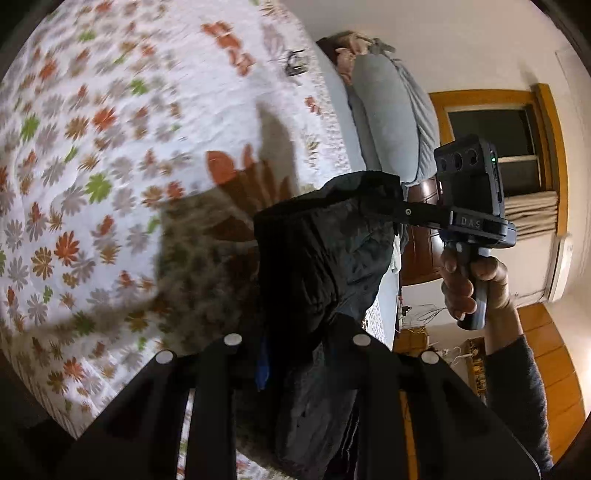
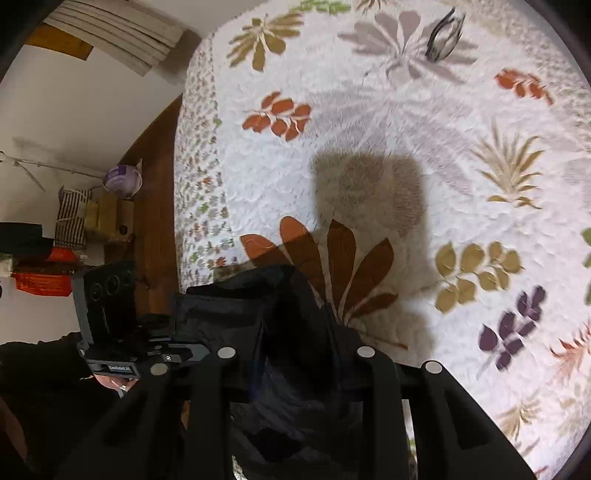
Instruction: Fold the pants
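Right, both claws are clamped on the dark pants [image 1: 325, 251], held in the air above the floral bed [image 1: 110, 147]: left claw [image 1: 299, 339] and right claw [image 2: 295, 354] each pinch the top edge. Probably the lay-down step. Keep both claws level and the edge taut, then lower so the fabric lands flat, not bunched. Left view shows your right hand [image 1: 469, 284] and pillows [image 1: 388, 122] at the headboard end; right view shows the pants' shadow [image 2: 369, 192] on the bed and a small dark item [image 2: 443, 35], too blurred to name.

Bright indoor light, motion blur, fisheye-curved edges, dark shadow on bedspread [image 2: 461, 177]
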Demonstrator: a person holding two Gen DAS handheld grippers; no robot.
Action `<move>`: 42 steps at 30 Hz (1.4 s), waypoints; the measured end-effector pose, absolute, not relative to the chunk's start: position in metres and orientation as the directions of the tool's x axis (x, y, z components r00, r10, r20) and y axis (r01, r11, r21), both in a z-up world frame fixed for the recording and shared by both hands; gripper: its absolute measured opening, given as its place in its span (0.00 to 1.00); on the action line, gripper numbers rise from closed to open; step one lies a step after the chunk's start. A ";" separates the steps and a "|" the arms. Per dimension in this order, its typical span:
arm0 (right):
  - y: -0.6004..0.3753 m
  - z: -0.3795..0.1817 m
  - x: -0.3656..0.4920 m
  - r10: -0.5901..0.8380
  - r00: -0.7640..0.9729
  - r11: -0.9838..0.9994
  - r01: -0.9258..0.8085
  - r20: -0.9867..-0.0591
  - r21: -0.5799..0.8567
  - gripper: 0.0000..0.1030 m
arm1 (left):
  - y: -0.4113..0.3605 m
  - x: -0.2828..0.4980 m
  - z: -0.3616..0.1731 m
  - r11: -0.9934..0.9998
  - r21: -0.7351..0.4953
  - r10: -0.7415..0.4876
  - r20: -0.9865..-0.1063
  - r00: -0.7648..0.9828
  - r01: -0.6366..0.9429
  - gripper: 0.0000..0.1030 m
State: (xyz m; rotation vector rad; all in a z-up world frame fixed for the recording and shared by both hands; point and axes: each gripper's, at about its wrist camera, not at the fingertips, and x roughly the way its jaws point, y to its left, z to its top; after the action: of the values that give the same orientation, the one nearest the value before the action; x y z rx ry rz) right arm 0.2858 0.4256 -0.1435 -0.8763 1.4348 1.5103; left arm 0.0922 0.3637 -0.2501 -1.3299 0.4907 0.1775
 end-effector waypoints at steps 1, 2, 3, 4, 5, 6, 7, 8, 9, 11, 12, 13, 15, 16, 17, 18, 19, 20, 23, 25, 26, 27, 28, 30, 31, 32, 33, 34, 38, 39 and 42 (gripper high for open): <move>0.420 -0.135 0.287 0.124 -0.378 0.027 -0.923 -0.918 0.384 0.27 | 0.361 0.092 -0.243 0.262 -0.879 -0.144 -0.444 0.884 -0.398 0.21; 0.415 -0.128 0.288 0.133 -0.369 0.029 -0.926 -0.920 0.376 0.27 | 0.358 0.093 -0.236 0.278 -0.874 -0.138 -0.446 0.885 -0.397 0.21; 0.412 -0.121 0.289 0.140 -0.364 0.033 -0.928 -0.921 0.371 0.27 | 0.354 0.094 -0.231 0.290 -0.871 -0.133 -0.447 0.885 -0.397 0.21; 0.408 -0.114 0.290 0.151 -0.355 0.037 -0.930 -0.922 0.365 0.27 | 0.350 0.093 -0.223 0.312 -0.863 -0.125 -0.451 0.884 -0.396 0.21; 0.403 -0.107 0.290 0.160 -0.347 0.041 -0.933 -0.924 0.357 0.27 | 0.347 0.093 -0.217 0.326 -0.859 -0.121 -0.452 0.884 -0.395 0.21; 0.400 -0.102 0.289 0.168 -0.341 0.045 -0.935 -0.925 0.352 0.27 | 0.345 0.094 -0.212 0.338 -0.854 -0.117 -0.455 0.883 -0.395 0.21; 0.396 -0.098 0.288 0.174 -0.335 0.048 -0.937 -0.926 0.347 0.27 | 0.342 0.094 -0.206 0.351 -0.849 -0.113 -0.458 0.882 -0.395 0.21; 0.393 -0.094 0.288 0.179 -0.328 0.050 -0.939 -0.928 0.341 0.27 | 0.339 0.094 -0.200 0.366 -0.843 -0.109 -0.460 0.881 -0.395 0.20; 0.388 -0.088 0.288 0.186 -0.320 0.054 -0.941 -0.929 0.335 0.27 | 0.336 0.094 -0.195 0.377 -0.838 -0.106 -0.462 0.881 -0.394 0.20; 0.380 -0.081 0.287 0.197 -0.309 0.059 -0.944 -0.931 0.325 0.26 | 0.332 0.092 -0.189 0.391 -0.833 -0.103 -0.461 0.881 -0.391 0.20; 0.377 -0.078 0.287 0.201 -0.304 0.062 -0.945 -0.931 0.321 0.26 | 0.329 0.092 -0.184 0.400 -0.831 -0.103 -0.460 0.882 -0.387 0.20; 0.372 -0.074 0.287 0.206 -0.299 0.066 -0.946 -0.932 0.318 0.26 | 0.327 0.092 -0.181 0.405 -0.830 -0.103 -0.459 0.883 -0.384 0.20; 0.366 -0.069 0.287 0.213 -0.293 0.070 -0.947 -0.932 0.313 0.26 | 0.326 0.099 -0.172 0.414 -0.828 -0.105 -0.455 0.884 -0.377 0.20; 0.363 -0.067 0.286 0.216 -0.289 0.073 -0.948 -0.933 0.311 0.26 | 0.324 0.099 -0.170 0.420 -0.827 -0.106 -0.453 0.885 -0.373 0.20; 0.360 -0.064 0.286 0.220 -0.286 0.075 -0.948 -0.933 0.308 0.26 | 0.321 0.099 -0.166 0.426 -0.825 -0.106 -0.452 0.886 -0.370 0.20; 0.357 -0.061 0.286 0.223 -0.281 0.077 -0.949 -0.933 0.305 0.26 | 0.320 0.101 -0.164 0.429 -0.825 -0.106 -0.451 0.886 -0.368 0.20; 0.354 -0.058 0.286 0.226 -0.278 0.079 -0.950 -0.934 0.302 0.26 | 0.319 0.100 -0.162 0.433 -0.824 -0.106 -0.450 0.887 -0.366 0.20; 0.351 -0.056 0.286 0.229 -0.273 0.080 -0.951 -0.934 0.298 0.26 | 0.317 0.101 -0.160 0.438 -0.822 -0.106 -0.450 0.887 -0.365 0.20; 0.343 -0.049 0.285 0.237 -0.261 0.085 -0.954 -0.936 0.288 0.26 | 0.311 0.102 -0.154 0.451 -0.817 -0.107 -0.448 0.888 -0.358 0.20; 0.337 -0.045 0.285 0.244 -0.256 0.089 -0.955 -0.935 0.284 0.26 | 0.307 0.101 -0.149 0.463 -0.812 -0.105 -0.448 0.888 -0.355 0.20; 0.333 -0.043 0.285 0.249 -0.251 0.093 -0.955 -0.935 0.281 0.26 | 0.304 0.102 -0.146 0.470 -0.810 -0.106 -0.447 0.888 -0.351 0.20; 0.330 -0.041 0.286 0.253 -0.248 0.096 -0.955 -0.935 0.279 0.26 | 0.302 0.102 -0.144 0.475 -0.807 -0.106 -0.447 0.888 -0.350 0.20; 0.327 -0.039 0.286 0.256 -0.246 0.098 -0.956 -0.935 0.278 0.26 | 0.301 0.103 -0.142 0.479 -0.806 -0.106 -0.447 0.888 -0.349 0.20; 0.320 -0.035 0.286 0.263 -0.239 0.104 -0.956 -0.935 0.273 0.26 | 0.296 0.104 -0.138 0.490 -0.801 -0.108 -0.447 0.888 -0.344 0.20; 0.317 -0.033 0.286 0.267 -0.236 0.107 -0.956 -0.934 0.272 0.26 | 0.294 0.104 -0.136 0.495 -0.799 -0.108 -0.447 0.888 -0.342 0.20; 0.313 -0.031 0.286 0.272 -0.232 0.112 -0.956 -0.934 0.270 0.26 | 0.292 0.105 -0.134 0.502 -0.795 -0.107 -0.447 0.888 -0.339 0.20; 0.309 -0.029 0.287 0.277 -0.228 0.115 -0.956 -0.933 0.268 0.26 | 0.290 0.105 -0.132 0.509 -0.792 -0.107 -0.447 0.888 -0.337 0.20; 0.306 -0.027 0.287 0.281 -0.226 0.118 -0.956 -0.933 0.267 0.26 | 0.288 0.105 -0.130 0.515 -0.789 -0.107 -0.448 0.888 -0.336 0.20; 0.292 -0.019 0.288 0.297 -0.214 0.132 -0.956 -0.931 0.262 0.25 | 0.277 0.107 -0.120 0.539 -0.778 -0.111 -0.447 0.887 -0.324 0.20; 0.288 -0.017 0.288 0.303 -0.210 0.136 -0.956 -0.930 0.260 0.25 | 0.276 0.108 -0.119 0.544 -0.775 -0.112 -0.447 0.887 -0.322 0.20; 0.275 -0.011 0.290 0.320 -0.199 0.150 -0.955 -0.926 0.257 0.25 | 0.268 0.110 -0.112 0.569 -0.761 -0.114 -0.449 0.886 -0.312 0.20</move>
State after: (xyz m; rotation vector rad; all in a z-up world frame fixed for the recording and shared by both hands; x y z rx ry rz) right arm 0.2896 0.2747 -0.0111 -0.7235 1.2242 1.3602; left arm 0.1103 0.2678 -0.1117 -0.9680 0.4860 0.1220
